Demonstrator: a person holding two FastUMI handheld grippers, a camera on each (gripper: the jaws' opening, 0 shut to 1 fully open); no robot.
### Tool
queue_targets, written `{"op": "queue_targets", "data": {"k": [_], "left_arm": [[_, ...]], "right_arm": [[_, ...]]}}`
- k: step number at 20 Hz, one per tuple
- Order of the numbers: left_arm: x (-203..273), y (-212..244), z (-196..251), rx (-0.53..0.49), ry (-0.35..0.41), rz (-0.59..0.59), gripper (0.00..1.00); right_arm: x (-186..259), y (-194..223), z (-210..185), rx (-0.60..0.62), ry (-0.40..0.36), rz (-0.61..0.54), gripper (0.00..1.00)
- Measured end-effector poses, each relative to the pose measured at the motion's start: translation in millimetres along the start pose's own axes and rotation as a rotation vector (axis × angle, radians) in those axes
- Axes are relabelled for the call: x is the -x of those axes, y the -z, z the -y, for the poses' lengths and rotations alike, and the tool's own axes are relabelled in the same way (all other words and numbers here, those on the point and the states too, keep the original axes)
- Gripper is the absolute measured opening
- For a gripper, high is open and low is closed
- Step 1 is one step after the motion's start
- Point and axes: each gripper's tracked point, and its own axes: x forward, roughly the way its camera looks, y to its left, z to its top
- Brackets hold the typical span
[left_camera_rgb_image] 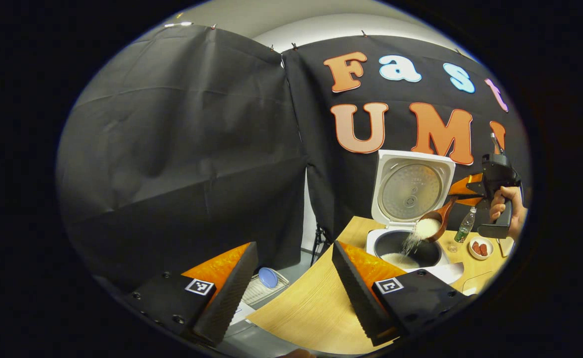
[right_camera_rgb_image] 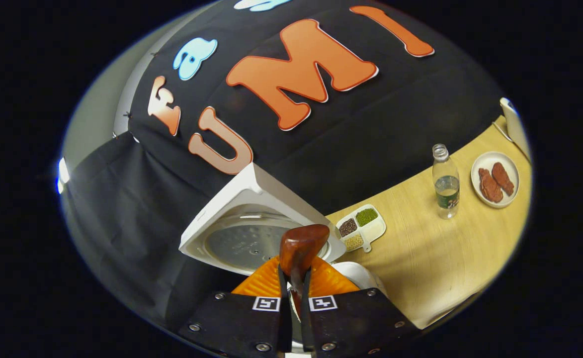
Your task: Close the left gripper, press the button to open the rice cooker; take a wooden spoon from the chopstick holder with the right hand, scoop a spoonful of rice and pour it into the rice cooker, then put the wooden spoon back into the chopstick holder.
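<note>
The right gripper (right_camera_rgb_image: pixel 295 293) has its jaws clamped on the handle of the wooden spoon (right_camera_rgb_image: pixel 301 248), which runs straight out ahead between them, its long axis in line with the fingers. In the left gripper view the same spoon (left_camera_rgb_image: pixel 433 223) is tipped bowl-down, and a stream of rice (left_camera_rgb_image: pixel 410 243) falls from its bowl into the inner pot of the rice cooker (left_camera_rgb_image: pixel 405 246). The lid (left_camera_rgb_image: pixel 410 186) stands upright behind the pot, so the button step looks done and the pour is under way. The hand (left_camera_rgb_image: pixel 505 209) holding the right gripper sits beyond the spoon, away from the cooker.

The left gripper (left_camera_rgb_image: pixel 293 278) has its jaws spread wide and grips nothing; the cooker lies ahead of them and off to their right, well apart, across a bare stretch of the wooden surface (left_camera_rgb_image: pixel 311 308).

The relation that matters next is the spoon's axis against the chopstick holder. I cannot make out the holder, so which way it lies from the right jaws cannot be told. Ahead and to the right of those jaws stand a divided dish of grains (right_camera_rgb_image: pixel 362 226), a bottle (right_camera_rgb_image: pixel 445 181) and a plate (right_camera_rgb_image: pixel 495 179). My judgement is that the return will need the spoon turned so one end points down, and the right hand alone should carry it.
</note>
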Motion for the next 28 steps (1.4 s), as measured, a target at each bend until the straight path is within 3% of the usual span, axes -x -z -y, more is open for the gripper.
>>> {"op": "queue_targets", "data": {"k": [8, 14, 19, 24, 28], "left_arm": [[-7.3, -0.9, 15.3, -0.017, 0.031, -0.01, 1.0], [-5.1, 0.1, 17.3, -0.021, 0.031, -0.015, 1.0], [-2.4, 4.5, 17.3, -0.021, 0.025, -0.027, 1.0], [0.2, 4.6, 18.9, -0.02, 0.019, -0.033, 0.98], [0.8, -1.1, 12.8, -0.038, 0.033, -0.031, 1.0]], "right_arm": [[2.1, -14.2, -21.9, 0.263, 0.0, 0.047, 0.07], [10.6, -28.8, -56.6, 0.427, -0.071, 0.085, 0.07], [20.3, -40.6, -91.4, 0.666, -0.129, 0.142, 0.07], [36.4, -46.0, -119.6, 0.776, -0.202, 0.19, 0.07], [57.4, -46.1, -136.3, 0.939, -0.226, 0.27, 0.07]]}}
